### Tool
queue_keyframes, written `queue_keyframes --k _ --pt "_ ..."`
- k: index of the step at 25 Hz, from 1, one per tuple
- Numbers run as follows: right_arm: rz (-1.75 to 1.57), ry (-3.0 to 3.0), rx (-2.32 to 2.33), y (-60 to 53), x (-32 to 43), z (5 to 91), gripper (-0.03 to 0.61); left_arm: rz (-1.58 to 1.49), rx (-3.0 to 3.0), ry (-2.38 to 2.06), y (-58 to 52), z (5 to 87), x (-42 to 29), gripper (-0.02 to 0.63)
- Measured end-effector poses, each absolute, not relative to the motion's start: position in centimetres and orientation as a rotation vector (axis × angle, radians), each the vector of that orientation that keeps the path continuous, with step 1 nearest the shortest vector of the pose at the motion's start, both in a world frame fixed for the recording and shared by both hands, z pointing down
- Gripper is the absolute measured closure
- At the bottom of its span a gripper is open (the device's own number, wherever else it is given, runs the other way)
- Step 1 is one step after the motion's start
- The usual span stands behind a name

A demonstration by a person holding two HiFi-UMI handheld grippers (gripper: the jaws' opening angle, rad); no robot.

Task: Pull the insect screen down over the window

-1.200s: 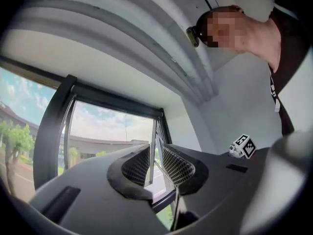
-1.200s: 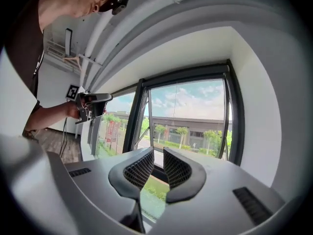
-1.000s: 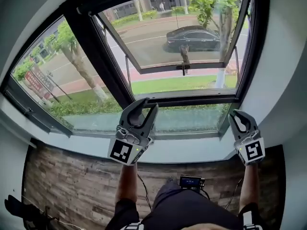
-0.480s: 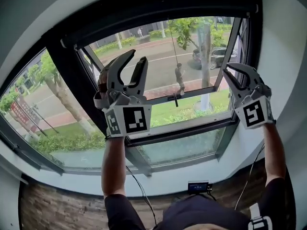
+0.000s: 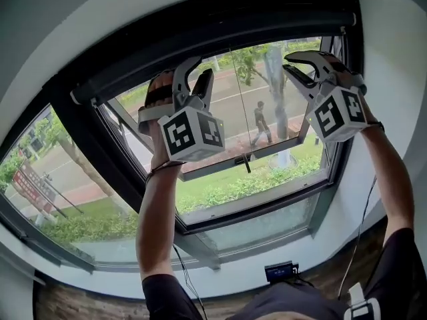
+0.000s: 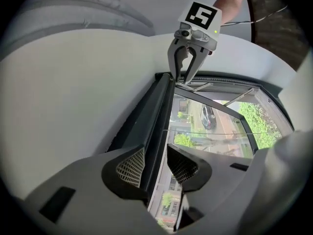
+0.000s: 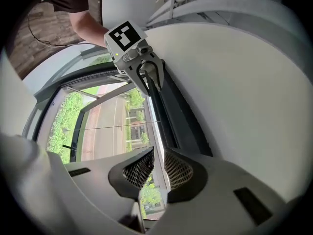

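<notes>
Upstairs room, window (image 5: 257, 211), street (image 5: 235, 103) below

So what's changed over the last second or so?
The left claw and right claw rose from near the sill to the dark screen housing at the window's top. The left claw's jaws have just been opening, and nothing is gripped. The right claw's gap looks the same, and it is empty too. The window sash stays propped open, with the screen not yet pulled down.
</notes>
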State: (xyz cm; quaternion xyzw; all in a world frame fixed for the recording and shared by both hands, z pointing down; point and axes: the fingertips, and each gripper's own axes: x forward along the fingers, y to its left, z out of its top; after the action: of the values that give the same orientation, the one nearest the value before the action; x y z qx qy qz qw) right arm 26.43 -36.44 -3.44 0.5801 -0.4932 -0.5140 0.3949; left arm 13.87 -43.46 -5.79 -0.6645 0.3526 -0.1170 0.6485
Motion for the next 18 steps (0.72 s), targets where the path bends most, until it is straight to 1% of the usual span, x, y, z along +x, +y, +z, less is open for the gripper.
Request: queue_keyframes --k 7,13,18 --pt "-1.35 -1.294 1.421 -39.4 27.6 -5.9 0.518 -0.388 -1.545 0.835 -46.0 -6.1 15.2 0.477" --pt "-1.352 -1.326 1.408 -40.6 28.5 -6.3 0.518 -0.411 -1.513 0.881 -47.0 -7.1 15.9 0.479" --pt "-1.352 -1.343 1.397 -41.2 28.3 -6.9 0.518 -0.473 -1.472 0.894 -48.1 -7.1 16.4 0.518"
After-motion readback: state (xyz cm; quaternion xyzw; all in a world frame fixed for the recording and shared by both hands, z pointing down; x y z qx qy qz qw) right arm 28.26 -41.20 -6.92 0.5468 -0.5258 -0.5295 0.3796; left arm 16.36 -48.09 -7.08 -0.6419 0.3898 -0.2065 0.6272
